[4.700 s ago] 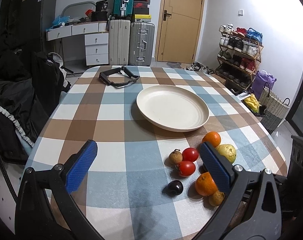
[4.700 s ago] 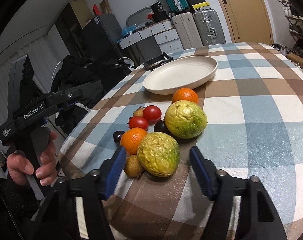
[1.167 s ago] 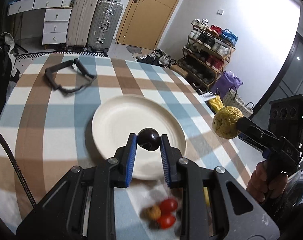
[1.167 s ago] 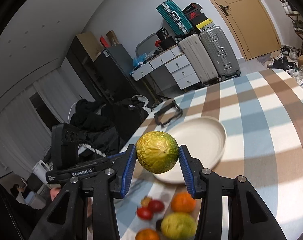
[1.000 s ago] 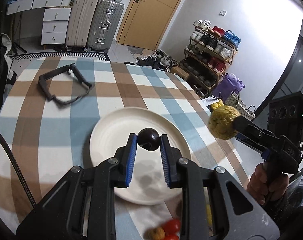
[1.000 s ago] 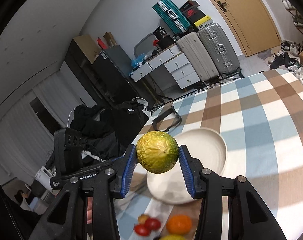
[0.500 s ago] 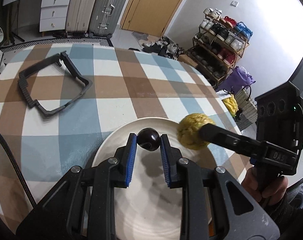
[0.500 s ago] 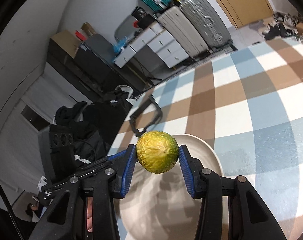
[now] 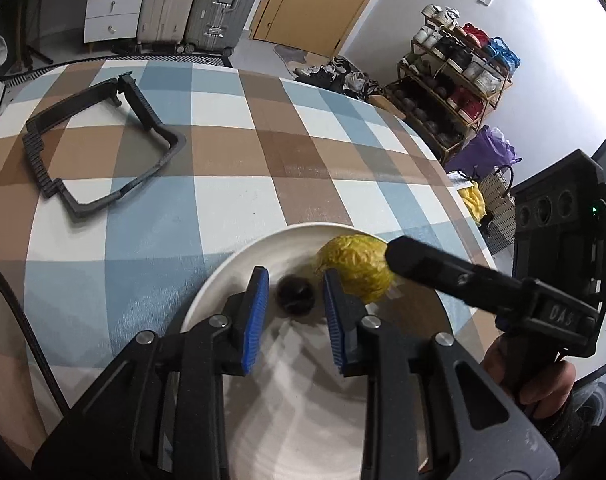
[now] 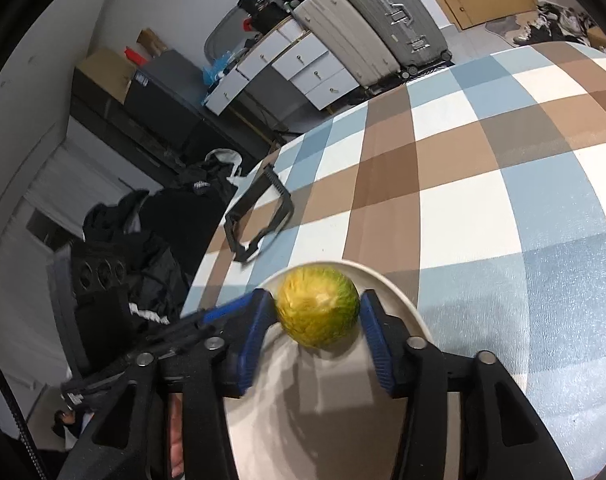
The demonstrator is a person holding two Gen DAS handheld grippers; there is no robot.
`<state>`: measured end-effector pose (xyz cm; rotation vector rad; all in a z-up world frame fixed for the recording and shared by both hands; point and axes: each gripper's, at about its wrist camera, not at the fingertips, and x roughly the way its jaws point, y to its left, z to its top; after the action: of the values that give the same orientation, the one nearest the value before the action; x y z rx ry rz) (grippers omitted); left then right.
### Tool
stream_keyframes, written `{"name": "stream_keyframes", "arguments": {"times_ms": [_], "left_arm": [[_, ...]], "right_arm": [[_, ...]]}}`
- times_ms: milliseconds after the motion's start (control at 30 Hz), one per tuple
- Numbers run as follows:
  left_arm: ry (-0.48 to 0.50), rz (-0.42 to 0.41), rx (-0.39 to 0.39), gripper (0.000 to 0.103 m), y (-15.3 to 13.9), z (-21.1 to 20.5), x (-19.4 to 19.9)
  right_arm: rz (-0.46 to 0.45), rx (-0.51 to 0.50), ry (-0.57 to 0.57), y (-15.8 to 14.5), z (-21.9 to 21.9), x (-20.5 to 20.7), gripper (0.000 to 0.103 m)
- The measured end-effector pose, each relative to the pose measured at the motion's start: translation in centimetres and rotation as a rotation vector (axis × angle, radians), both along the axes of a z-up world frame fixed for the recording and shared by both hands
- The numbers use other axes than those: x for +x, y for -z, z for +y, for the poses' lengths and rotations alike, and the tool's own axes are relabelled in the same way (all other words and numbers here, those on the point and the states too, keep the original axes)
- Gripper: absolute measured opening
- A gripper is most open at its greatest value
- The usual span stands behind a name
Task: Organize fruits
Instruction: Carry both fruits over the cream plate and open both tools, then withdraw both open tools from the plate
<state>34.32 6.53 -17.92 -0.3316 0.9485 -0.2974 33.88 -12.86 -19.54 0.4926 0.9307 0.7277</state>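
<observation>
In the left wrist view a dark plum [image 9: 295, 298] lies on the cream plate [image 9: 223, 276] between the blue pads of my left gripper [image 9: 295, 306]. Its jaws are opening, with a small gap on each side of the plum. A wrinkled yellow-green fruit [image 9: 355, 268] sits just right of the plum on the same plate. In the right wrist view that fruit [image 10: 317, 306] is blurred and low over the plate [image 10: 403, 300]. It is between the pads of my right gripper [image 10: 315, 320], whose jaws are opening and no longer press on it.
A black angular frame [image 9: 103, 152] lies on the checked tablecloth [image 9: 239, 184] at the far left. One finger [image 9: 423, 264] of the right gripper reaches in from the right, with a person's hand [image 9: 543, 384] on its handle. Suitcases, drawers and a shoe rack stand beyond the table.
Both grippers came down over the plate. Their jaws have widened, so the plum and the yellow-green fruit are let go between the pads and rest on the plate.
</observation>
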Motion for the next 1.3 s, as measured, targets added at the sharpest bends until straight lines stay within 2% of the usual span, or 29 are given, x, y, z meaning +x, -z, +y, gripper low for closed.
{"name": "stream_keyframes", "arguments": {"times_ms": [33, 100, 133, 200, 267, 333, 400, 467, 633, 800, 1067, 1300], "left_arm": [[-0.001, -0.007, -0.001, 0.027, -0.2, 0.0, -0.3], [-0.007, -0.021, 0.017, 0.036, -0.8, -0.2, -0.9], [-0.011, -0.031, 0.027, 0.039, -1.3, -0.3, -1.3], [-0.026, -0.053, 0.041, 0.051, -2.2, -0.4, -2.2], [-0.039, -0.081, 0.059, 0.057, -3.4, -0.4, -3.4], [-0.052, -0.116, 0.088, 0.063, -4.8, -0.8, -4.9], [-0.064, -0.151, 0.113, 0.077, -6.2, -1.1, -6.6], [-0.083, -0.183, 0.139, 0.084, -7.7, -1.4, -8.2], [-0.103, -0.228, 0.177, 0.086, -10.4, -1.9, -12.3], [-0.124, -0.266, 0.197, 0.101, -12.3, -2.6, -16.4], [-0.127, -0.300, 0.223, 0.102, -14.3, -3.8, -23.0], [-0.115, -0.296, 0.212, 0.102, -14.2, -5.0, -27.9]], "right_arm": [[0.001, 0.009, 0.005, -0.1, -0.1, -0.1, 0.053], [-0.011, 0.016, 0.012, -0.6, -0.3, -0.4, 0.055], [-0.021, 0.016, 0.017, -1.0, -0.5, -0.6, 0.060], [-0.049, 0.014, 0.040, -2.0, -1.2, -1.4, 0.069], [-0.088, 0.023, 0.058, -3.2, -1.9, -2.3, 0.079], [-0.124, 0.021, 0.072, -4.5, -2.6, -3.6, 0.086], [-0.168, 0.005, 0.079, -5.9, -3.1, -5.2, 0.091], [-0.200, -0.021, 0.090, -7.0, -3.4, -6.6, 0.100], [-0.273, -0.026, 0.116, -9.4, -4.7, -10.8, 0.101], [-0.379, -0.042, 0.148, -11.7, -5.8, -15.7, 0.103], [-0.522, -0.087, 0.188, -13.8, -6.6, -22.9, 0.103], [-0.623, -0.163, 0.242, -13.9, -6.8, -28.4, 0.103]]}}
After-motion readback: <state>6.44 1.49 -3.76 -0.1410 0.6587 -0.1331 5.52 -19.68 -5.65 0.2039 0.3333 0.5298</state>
